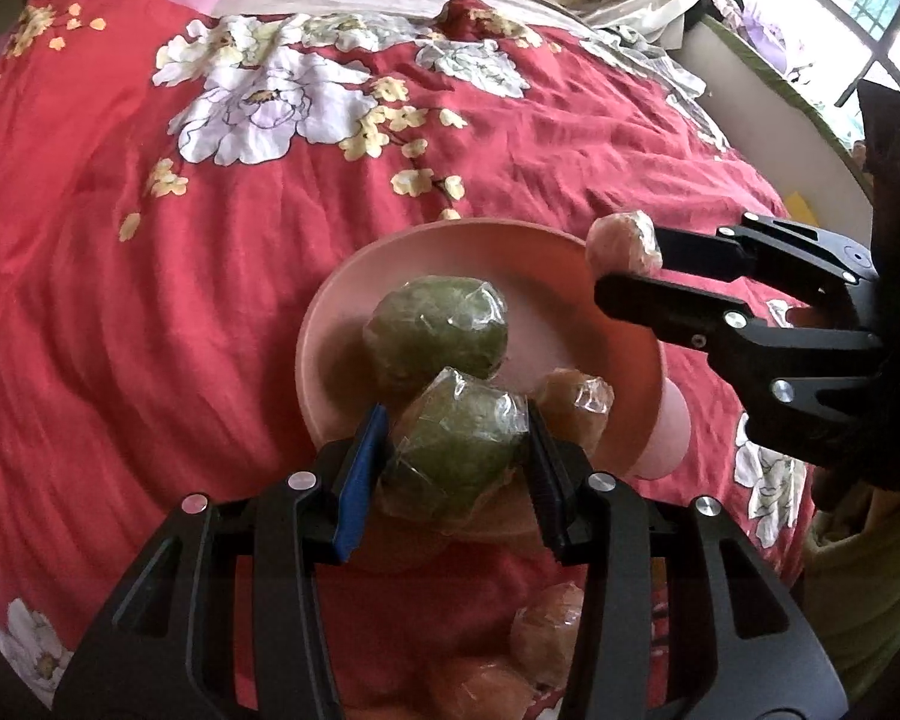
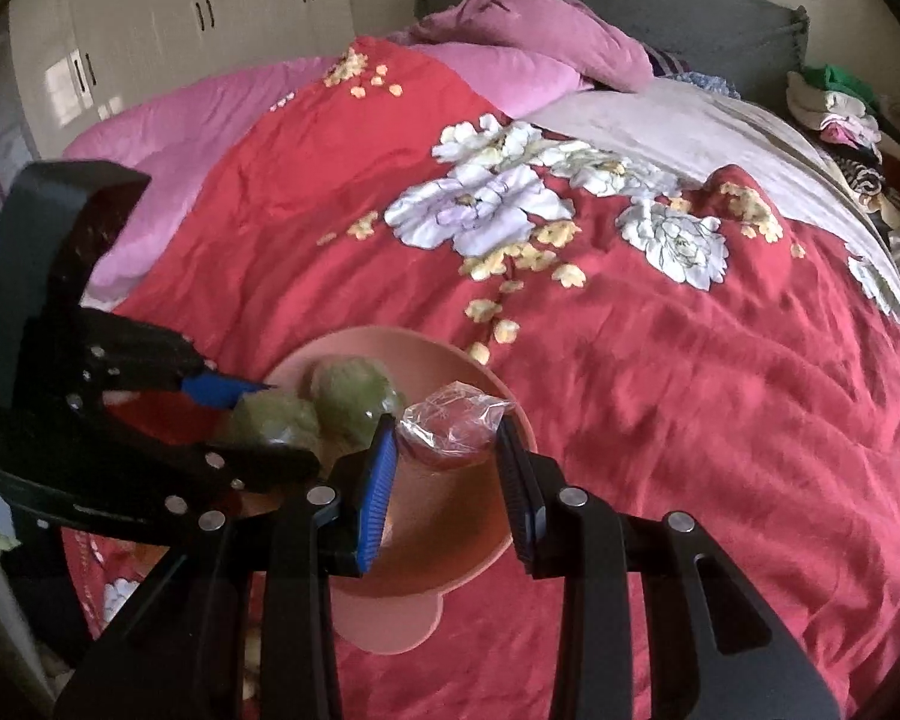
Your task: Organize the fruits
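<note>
**A:** Left-wrist view first: what did your left hand-held gripper [image 1: 456, 450] have?

**B:** Your fingers were clamped on a round green fruit wrapped in clear plastic film [image 1: 450, 450], the blue pad [image 1: 360, 480] on one side and the black pad on the other. You held it over the near rim of the shallow pink plastic bowl [image 1: 450, 252], which sat on the red floral quilt [image 1: 150, 300] of the bed.

**A:** And inside the bowl?

**B:** You had a second green wrapped fruit [image 1: 437, 324] lying near the middle, touching the one you held, and a small orange-brown wrapped fruit [image 1: 573, 408] against the right-hand wall, just beside your gripped fruit. More orange wrapped fruits [image 1: 546, 630] lay on the quilt below your gripper, outside the bowl.

**A:** Right-wrist view, then?

**B:** Your right hand-held gripper [image 2: 447, 441] was closed on a reddish-orange wrapped fruit with crinkled clear film [image 2: 450, 426], held above the bowl [image 2: 480, 546]. From the left camera you could see that same fruit [image 1: 624, 243] pinched at the fingertips, over the bowl's far right rim. Your left gripper [image 2: 258, 420] entered from the left with its green fruit [image 2: 276, 420], and the other green fruit [image 2: 354, 396] rested in the bowl beyond it.
</note>
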Motion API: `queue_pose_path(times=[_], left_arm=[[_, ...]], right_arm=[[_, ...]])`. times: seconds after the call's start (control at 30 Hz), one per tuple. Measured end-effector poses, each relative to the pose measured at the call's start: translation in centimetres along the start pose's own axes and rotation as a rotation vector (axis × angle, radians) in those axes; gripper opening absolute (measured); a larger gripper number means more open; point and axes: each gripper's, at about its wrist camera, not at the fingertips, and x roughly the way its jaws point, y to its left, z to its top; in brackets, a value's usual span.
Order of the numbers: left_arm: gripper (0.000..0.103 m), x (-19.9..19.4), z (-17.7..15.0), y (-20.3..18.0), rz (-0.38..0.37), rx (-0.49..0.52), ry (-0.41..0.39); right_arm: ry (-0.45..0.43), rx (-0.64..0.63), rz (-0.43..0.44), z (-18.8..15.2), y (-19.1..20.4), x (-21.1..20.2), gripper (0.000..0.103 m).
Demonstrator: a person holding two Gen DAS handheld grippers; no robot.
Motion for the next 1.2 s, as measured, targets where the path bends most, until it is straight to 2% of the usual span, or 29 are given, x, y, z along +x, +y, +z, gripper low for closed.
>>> queue_pose_path(times=[1.2], left_arm=[[0.037, 0.6, -0.1, -0.8, 0.025, 0.042, -0.015]], right_arm=[[0.081, -0.081, 0.012, -0.6, 1.0, 2.5, 0.032]])
